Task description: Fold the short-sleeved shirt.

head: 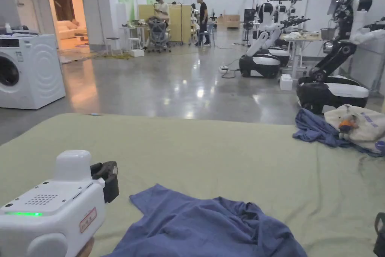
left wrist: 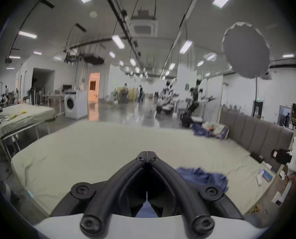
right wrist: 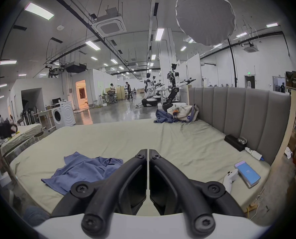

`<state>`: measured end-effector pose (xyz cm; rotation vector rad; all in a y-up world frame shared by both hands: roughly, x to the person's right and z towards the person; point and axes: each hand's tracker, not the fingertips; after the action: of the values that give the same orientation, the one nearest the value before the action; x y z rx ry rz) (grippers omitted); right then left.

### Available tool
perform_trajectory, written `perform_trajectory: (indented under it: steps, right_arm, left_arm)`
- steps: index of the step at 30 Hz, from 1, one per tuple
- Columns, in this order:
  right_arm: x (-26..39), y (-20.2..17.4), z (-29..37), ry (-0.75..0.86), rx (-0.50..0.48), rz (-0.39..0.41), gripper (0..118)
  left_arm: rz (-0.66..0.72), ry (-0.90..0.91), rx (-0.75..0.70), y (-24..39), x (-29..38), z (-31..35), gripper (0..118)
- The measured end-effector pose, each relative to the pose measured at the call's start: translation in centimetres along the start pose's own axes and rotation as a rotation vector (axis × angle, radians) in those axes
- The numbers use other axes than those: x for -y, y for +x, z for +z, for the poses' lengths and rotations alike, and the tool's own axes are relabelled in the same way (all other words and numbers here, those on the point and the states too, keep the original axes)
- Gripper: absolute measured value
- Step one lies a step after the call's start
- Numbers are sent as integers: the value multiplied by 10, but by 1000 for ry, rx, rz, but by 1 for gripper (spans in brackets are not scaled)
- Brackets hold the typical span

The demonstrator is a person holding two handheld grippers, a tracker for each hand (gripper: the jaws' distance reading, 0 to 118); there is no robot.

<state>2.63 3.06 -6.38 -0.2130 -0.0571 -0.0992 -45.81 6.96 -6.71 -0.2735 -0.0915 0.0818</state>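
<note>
A blue short-sleeved shirt lies crumpled on the pale green bed sheet near the front edge, one sleeve spread toward the left. My left gripper hovers above the sheet to the left of the shirt, apart from it. In its own view the jaws are shut with nothing between them, and the shirt lies to their right. My right gripper is held above the bed to the right of the shirt, jaws closed to a thin slit and empty.
A heap of blue cloth and a cream bag sit at the bed's far right corner. A grey headboard runs along the right side, with a phone, a white controller and a black box near it. A washing machine and robots stand beyond.
</note>
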Motion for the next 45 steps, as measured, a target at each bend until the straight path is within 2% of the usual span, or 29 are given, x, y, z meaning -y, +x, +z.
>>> perform_trajectory:
  steps: [5,7,8,9,10,11,12,14,17,20,21,22,23,24,25,27,28,29,31,32,33,34,36,37,38,42,43,44,45]
  right_arm:
    - [9,-13,-11,-47,-24,-6,3]
    - [13,-17,-20,-67,-33,11,3]
    - [15,-19,-28,-86,-35,26,3]
    - [16,-19,-34,-99,-36,33,3]
    - [17,-19,-41,-116,-37,39,3]
    - [19,-19,-49,-128,-36,46,3]
    - [21,-19,-54,-136,-33,52,3]
    - [25,-16,-67,-157,-22,70,3]
    - [32,-8,-83,-186,2,74,3]
    - [40,-2,-97,-223,27,67,3]
    - [42,-1,-100,-232,30,64,3]
    - [44,0,-104,-243,35,66,3]
    - [45,0,-106,-251,39,67,3]
    - [46,-1,-107,-254,41,67,3]
    - [47,-1,-108,-257,40,66,3]
    - [47,-4,-113,-263,34,62,3]
    - [47,-5,-116,-275,24,53,8]
    - [45,-6,-121,-295,1,33,29]
    - [38,-11,-137,-346,-54,18,48]
    - [34,-13,-154,-379,-89,6,62]
    - [29,-18,-172,-415,-103,19,111]
    - [26,-26,-188,-419,-146,33,118]
    - [13,-47,-237,-449,-205,102,118]
    - [12,-61,-268,-532,-249,156,118]
    - [16,-78,-298,-597,-263,222,118]
    - [61,-126,-377,-851,-323,337,114]
    - [76,-131,-384,-893,-287,371,105]
    - [89,-137,-387,-909,-284,423,75]
    - [94,-137,-386,-881,-282,434,17]
  left_arm:
    - [-11,-196,-30,-37,28,-76,0]
    - [23,-245,24,-47,31,-120,0]
    - [0,-327,1,-50,29,-161,7]
    - [-41,-374,-20,-51,29,-193,72]
    - [-71,-467,-31,-55,29,-239,118]
    - [-60,-557,26,-59,39,-258,118]
    - [-79,-511,16,-69,35,-292,118]
    - [-52,-666,-37,-87,40,-354,118]
    - [19,-721,-79,-86,61,-386,118]
    - [-7,-808,-86,-97,86,-417,115]
    - [-36,-842,-71,-95,91,-421,97]
    - [-63,-845,-52,-91,97,-419,93]
    - [-66,-821,-43,-89,99,-412,79]
    - [-76,-764,-63,-86,93,-404,27]
    - [-53,-743,-43,-83,89,-398,1]
    - [-35,-686,32,-80,80,-388,2]
    - [-47,-743,47,-80,75,-384,2]
    - [3,-761,120,-75,71,-376,2]
    - [-16,-637,85,-54,61,-338,2]
    - [44,-596,97,-56,50,-320,2]
    - [93,-585,130,-57,42,-306,2]
    - [114,-553,145,-57,34,-289,2]
    - [25,-525,120,-73,24,-289,2]
    - [4,-526,132,-74,20,-282,2]
    - [8,-526,130,-75,18,-276,2]
    - [55,-528,137,-90,18,-278,2]
    - [50,-528,138,-88,18,-270,2]
    - [45,-530,134,-89,20,-269,2]
    - [24,-487,131,-91,19,-269,2]
